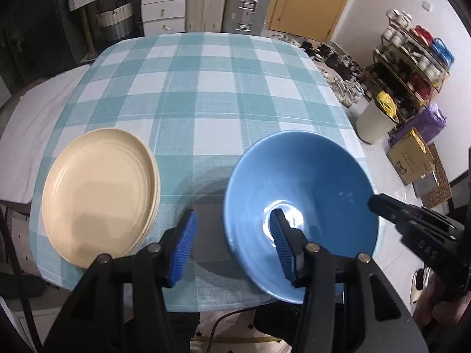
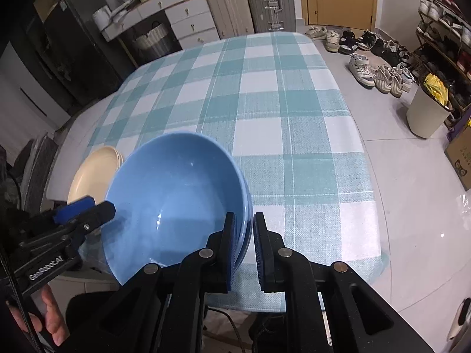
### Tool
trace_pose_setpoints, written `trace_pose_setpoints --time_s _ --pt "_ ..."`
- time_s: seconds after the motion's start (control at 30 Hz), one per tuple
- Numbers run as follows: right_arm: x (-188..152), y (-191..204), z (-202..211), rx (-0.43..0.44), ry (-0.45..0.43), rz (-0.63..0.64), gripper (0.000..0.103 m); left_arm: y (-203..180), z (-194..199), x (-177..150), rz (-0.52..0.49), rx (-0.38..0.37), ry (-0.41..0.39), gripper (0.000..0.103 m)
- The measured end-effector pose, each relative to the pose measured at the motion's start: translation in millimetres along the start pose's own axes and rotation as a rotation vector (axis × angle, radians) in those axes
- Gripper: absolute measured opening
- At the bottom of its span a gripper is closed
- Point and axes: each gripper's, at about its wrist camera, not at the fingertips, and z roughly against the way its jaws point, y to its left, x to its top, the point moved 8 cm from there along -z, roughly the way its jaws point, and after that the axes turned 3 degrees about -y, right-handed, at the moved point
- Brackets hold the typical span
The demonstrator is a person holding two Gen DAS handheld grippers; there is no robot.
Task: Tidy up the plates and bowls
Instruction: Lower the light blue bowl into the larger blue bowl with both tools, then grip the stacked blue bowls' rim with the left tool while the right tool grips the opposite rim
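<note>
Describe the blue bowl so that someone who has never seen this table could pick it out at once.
Start at the teal-and-white checked tablecloth and come to its near edge. There a stack of cream round plates sits left, and the glossy blue deep bowl right, its rim pinched by the right hand-held gripper. It is the only blue, deep-sided dish there.

A glossy deep blue ceramic bowl (image 1: 300, 206) sits near the front edge of the teal-and-white checked tabletop (image 1: 206, 88). The left claw (image 1: 234, 245) stands open astride the bowl's near-left rim. Left of the bowl rests a stack of cream round plates (image 1: 100, 194). The black right claw (image 1: 379, 204) reaches the bowl's right rim.
</note>
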Motion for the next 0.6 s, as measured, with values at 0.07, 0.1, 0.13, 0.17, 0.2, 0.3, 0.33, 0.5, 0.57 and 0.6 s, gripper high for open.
trace_pose_setpoints --time_s 0.07,0.1,0.13,0.17,0.2,0.3,0.33,0.5,0.57,0.6 --pt "0.8 -3.1 1.4 0.006 -0.014 -0.016 0.015 7.0 -1.7 -3.5 0.036 0.001 -0.019 0.052" --pt "1.1 -4.2 2.5 0.024 -0.032 -0.023 0.018 9.7 -2.7 -4.3 0.047 -0.003 -0.026 0.052" --pt "1.0 -3.7 3.6 0.041 -0.049 -0.022 0.024 11.9 -3.3 -4.8 0.056 -0.011 -0.039 0.052" --pt "0.3 -3.4 5.4 0.051 -0.075 -0.014 0.028 13.3 -3.1 -4.6 0.064 -0.024 -0.060 0.052" --pt "-0.5 -3.9 7.9 0.049 -0.105 -0.008 0.037 14.9 -2.6 -4.6 0.070 -0.029 -0.077 0.053" --pt "-0.8 -6.4 17.5 0.056 -0.198 -0.009 0.077 18.4 2.3 -5.8 0.056 -0.007 -0.146 0.053" --pt "-2.3 -5.9 21.7 0.066 -0.231 -0.007 0.084 18.0 5.2 -6.7 0.030 0.013 -0.177 0.054" --pt "-12.5 14.2 38.0 0.051 -0.367 0.157 0.085 14.6 17.8 -7.1 -0.030 0.045 -0.306 0.092" --pt "-16.6 19.1 42.8 0.048 -0.415 0.181 0.088 12.2 29.0 -7.8 -0.057 0.058 -0.392 0.095" --pt "-18.3 19.9 45.1 0.049 -0.447 0.177 0.092 11.2 32.0 -8.3 -0.069 0.069 -0.416 0.098"
